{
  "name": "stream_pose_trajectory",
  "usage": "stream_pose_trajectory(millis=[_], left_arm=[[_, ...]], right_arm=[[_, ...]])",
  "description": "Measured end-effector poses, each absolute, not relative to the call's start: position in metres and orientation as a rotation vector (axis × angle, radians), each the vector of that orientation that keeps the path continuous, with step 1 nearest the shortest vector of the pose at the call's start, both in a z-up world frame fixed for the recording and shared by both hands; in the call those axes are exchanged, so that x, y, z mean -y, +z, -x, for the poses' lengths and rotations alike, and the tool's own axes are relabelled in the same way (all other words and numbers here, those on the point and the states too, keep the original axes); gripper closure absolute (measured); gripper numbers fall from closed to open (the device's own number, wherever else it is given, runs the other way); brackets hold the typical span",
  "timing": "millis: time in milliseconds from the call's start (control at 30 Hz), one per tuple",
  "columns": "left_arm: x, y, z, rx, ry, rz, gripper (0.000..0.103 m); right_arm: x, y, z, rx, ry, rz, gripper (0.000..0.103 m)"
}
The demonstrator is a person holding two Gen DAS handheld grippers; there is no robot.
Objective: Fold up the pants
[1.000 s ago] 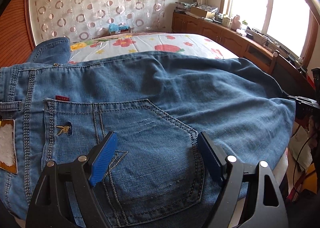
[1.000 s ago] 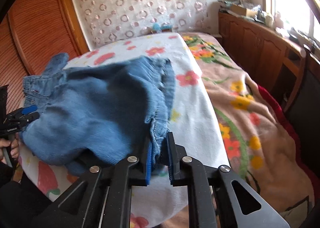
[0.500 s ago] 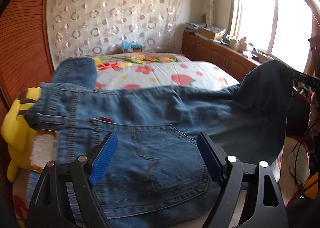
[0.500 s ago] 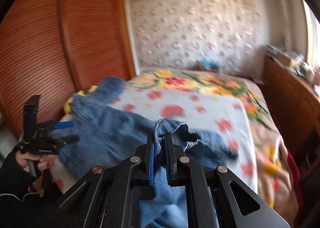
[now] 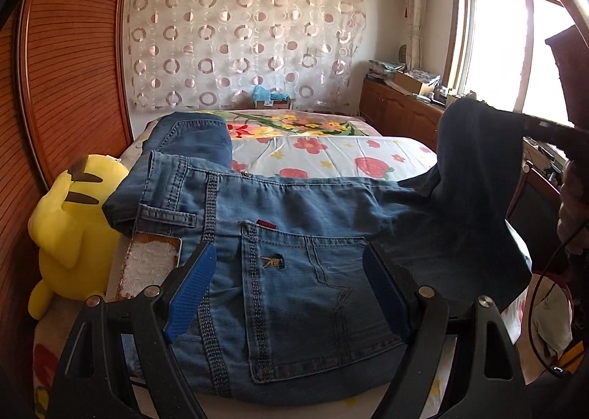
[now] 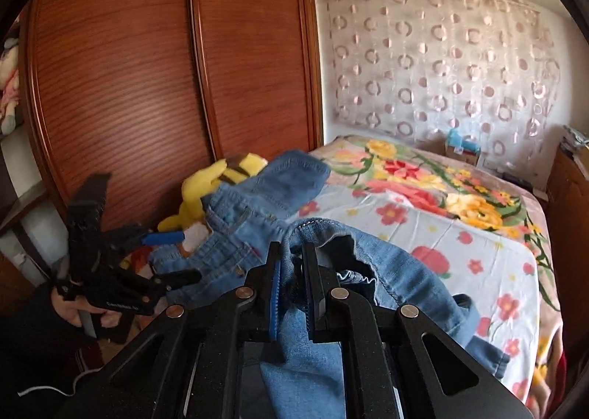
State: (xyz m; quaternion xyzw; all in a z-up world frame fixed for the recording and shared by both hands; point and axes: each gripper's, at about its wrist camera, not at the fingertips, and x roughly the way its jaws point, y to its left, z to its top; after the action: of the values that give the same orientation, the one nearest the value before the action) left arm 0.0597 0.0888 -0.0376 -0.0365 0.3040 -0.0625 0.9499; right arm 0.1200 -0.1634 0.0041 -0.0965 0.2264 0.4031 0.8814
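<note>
Jeans (image 5: 302, 272) spread seat-up on bed (image 5: 368, 157); leg hem (image 6: 324, 235), second ago down near mattress, now lifted toward waistband. Your right claw (image 6: 292, 294) easing apart, denim still between pads, so fold about to drop. Your left claw (image 5: 291, 290) released wide, hovering over back pocket (image 5: 313, 305), pulled back. Pikachu plush (image 5: 70, 220) beside waistband.

Blue denim pants (image 5: 294, 235) w/ red tag; yellow plush (image 5: 73, 220), black-tipped ears; white bedsheet (image 5: 331, 157) w/ red flowers; curtain (image 5: 239, 32) w/ ring pattern; reddish-brown wardrobe (image 6: 147, 69).
</note>
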Motion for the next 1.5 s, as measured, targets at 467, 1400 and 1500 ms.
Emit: stream_pose_trajectory(millis=[467, 1400, 1500], left_arm=[[-0.043, -0.052, -0.080, -0.666, -0.245, 0.053, 0.021], [0.018, -0.082, -0.120, -0.781, -0.422, 0.010, 0.096], [0.013, -0.065, -0.109, -0.734, -0.416, 0.015, 0.097]], right_arm=[[0.182, -0.008, -0.142, -0.560, 0.631, 0.191, 0.053], [0.188, -0.033, -0.138, -0.747, 0.567, 0.021, 0.090], [0.181, -0.019, -0.138, -0.713, 0.578, 0.051, 0.094]])
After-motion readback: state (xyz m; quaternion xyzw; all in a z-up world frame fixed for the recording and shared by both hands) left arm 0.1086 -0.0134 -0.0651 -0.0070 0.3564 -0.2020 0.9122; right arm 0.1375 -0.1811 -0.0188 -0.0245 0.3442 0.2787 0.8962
